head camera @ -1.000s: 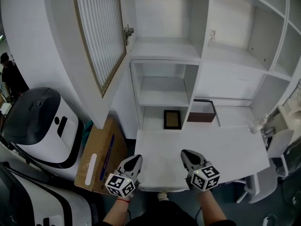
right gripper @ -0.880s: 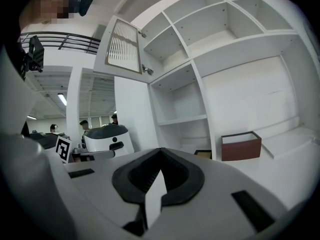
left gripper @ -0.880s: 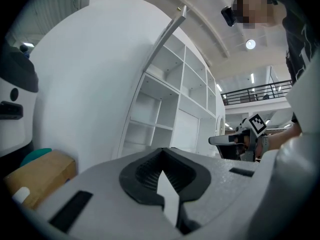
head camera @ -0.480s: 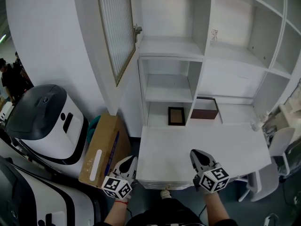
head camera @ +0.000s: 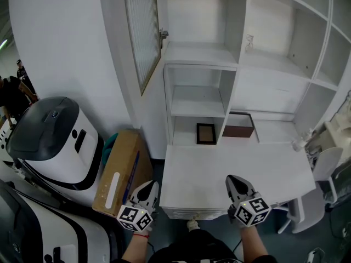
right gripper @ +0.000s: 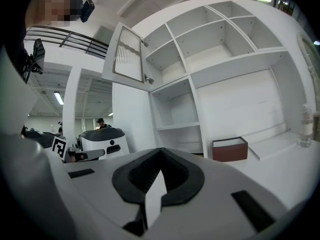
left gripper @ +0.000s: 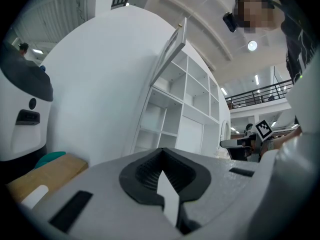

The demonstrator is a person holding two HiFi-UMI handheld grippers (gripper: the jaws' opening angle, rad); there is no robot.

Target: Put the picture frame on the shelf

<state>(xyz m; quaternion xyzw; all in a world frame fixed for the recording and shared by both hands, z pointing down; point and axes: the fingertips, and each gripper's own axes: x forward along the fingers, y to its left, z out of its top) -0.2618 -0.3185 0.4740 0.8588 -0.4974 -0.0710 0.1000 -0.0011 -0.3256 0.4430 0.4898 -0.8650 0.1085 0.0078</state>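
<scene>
grey jaws of the left gripper [head camera: 149, 188] and the right gripper [head camera: 237, 182] are both pressed together with nothing between them, near the front edge of the desk [head camera: 219, 171]. one dark picture frame [head camera: 206, 133] sits well beyond, in the lowest shelf nook, just left of one brown box [head camera: 237, 126]. it looks light and stiff, likely glass-fronted and fragile, so pinching a side rail seems safest.
</scene>
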